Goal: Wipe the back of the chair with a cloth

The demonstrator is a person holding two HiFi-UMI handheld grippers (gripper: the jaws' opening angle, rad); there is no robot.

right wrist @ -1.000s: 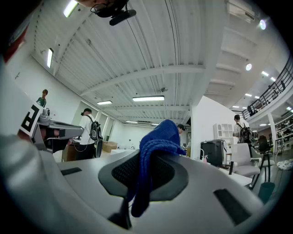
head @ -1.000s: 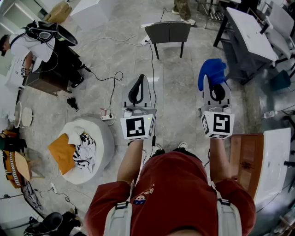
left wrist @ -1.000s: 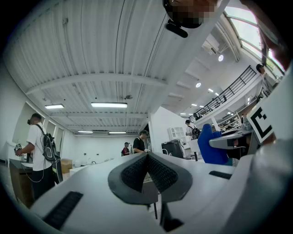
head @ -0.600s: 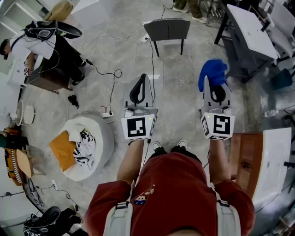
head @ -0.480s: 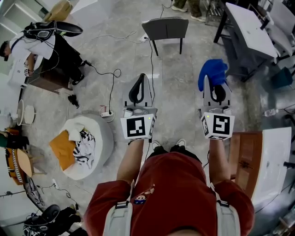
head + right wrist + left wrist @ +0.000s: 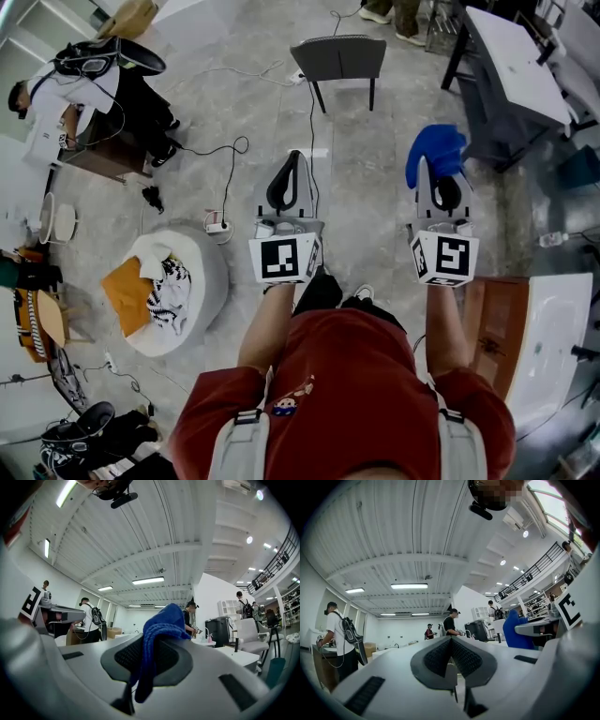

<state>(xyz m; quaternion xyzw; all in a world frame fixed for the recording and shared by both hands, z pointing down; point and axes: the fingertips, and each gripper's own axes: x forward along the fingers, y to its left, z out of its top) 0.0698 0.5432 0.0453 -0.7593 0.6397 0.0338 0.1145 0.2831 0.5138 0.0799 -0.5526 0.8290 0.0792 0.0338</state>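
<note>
The dark grey chair (image 6: 339,58) stands on the floor far ahead, its back turned towards me. My right gripper (image 6: 430,167) is shut on a blue cloth (image 6: 436,148), which bunches out over its tips. In the right gripper view the blue cloth (image 6: 161,625) hangs from between the closed pads of that gripper (image 6: 149,645). My left gripper (image 6: 292,156) is held level beside it, shut and empty. In the left gripper view this gripper (image 6: 451,642) has its pads pressed together, with the cloth (image 6: 513,631) off to the right. Both grippers are well short of the chair.
A grey table (image 6: 514,67) stands right of the chair. A white round pouf with clothes (image 6: 202,281) and a power strip with cables (image 6: 217,226) lie at the left. A person (image 6: 70,89) bends over a cabinet at far left. A wooden cabinet (image 6: 492,337) is at my right.
The view has shifted slightly as I walk forward; a dark trouser leg now shows under the left gripper. Both grippers keep their pose and the cloth stays held.
</note>
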